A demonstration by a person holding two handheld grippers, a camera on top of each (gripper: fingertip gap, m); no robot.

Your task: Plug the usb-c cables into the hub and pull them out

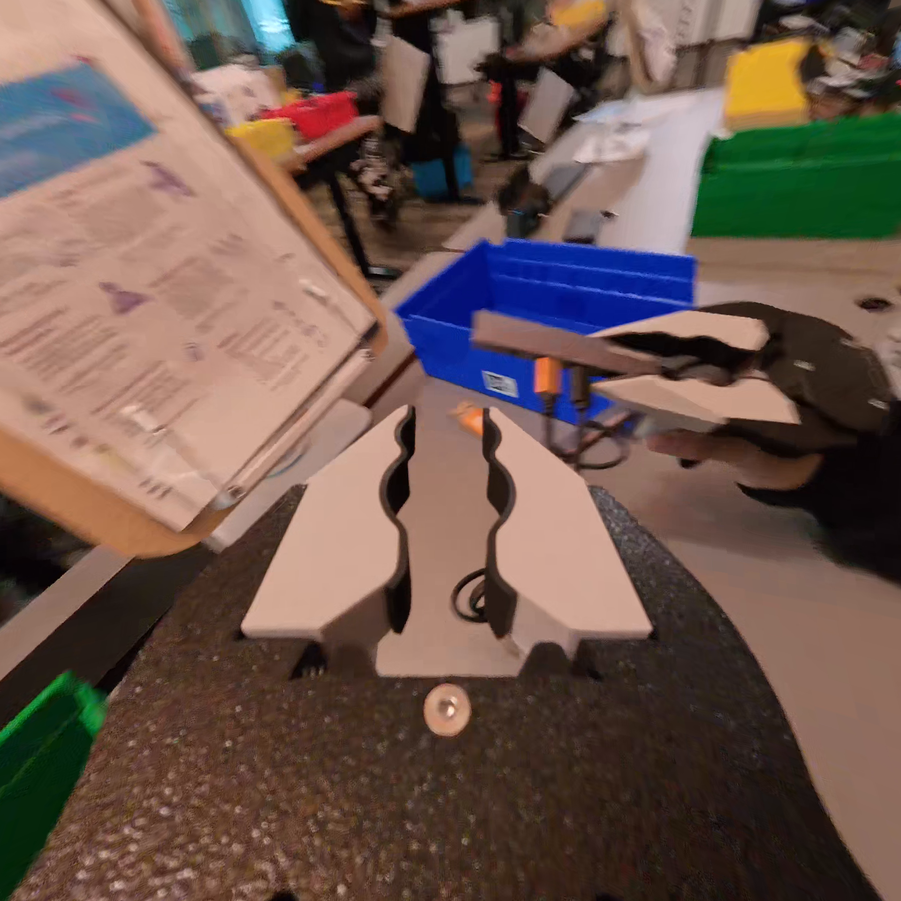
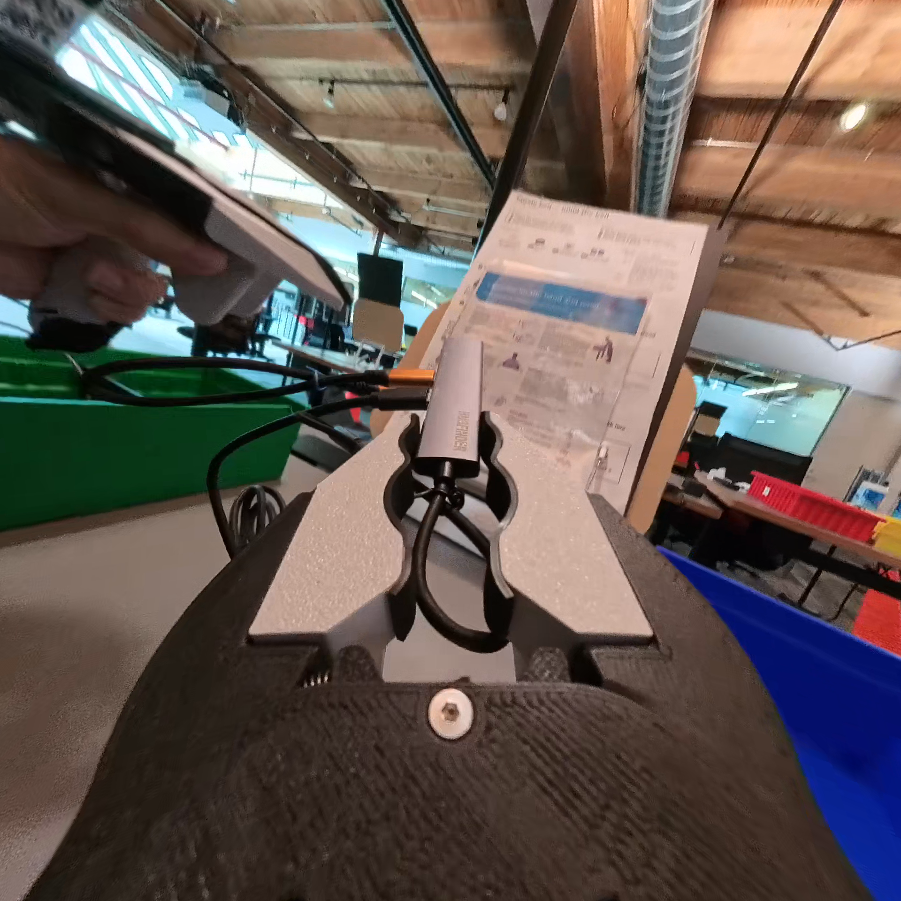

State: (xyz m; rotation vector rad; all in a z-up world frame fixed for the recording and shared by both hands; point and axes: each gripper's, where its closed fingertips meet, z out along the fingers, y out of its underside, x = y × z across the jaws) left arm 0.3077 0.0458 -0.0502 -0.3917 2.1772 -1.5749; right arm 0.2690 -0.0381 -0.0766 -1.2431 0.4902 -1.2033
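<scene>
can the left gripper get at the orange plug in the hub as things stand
Probably yes: the left gripper is open and empty, and the orange plug sticks out of the hub's side, clear of the right gripper holding it.

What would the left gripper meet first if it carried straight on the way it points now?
Probably the loose orange plug lying just past the open left gripper, then the blue bin. Blur makes the depth uncertain.
</scene>
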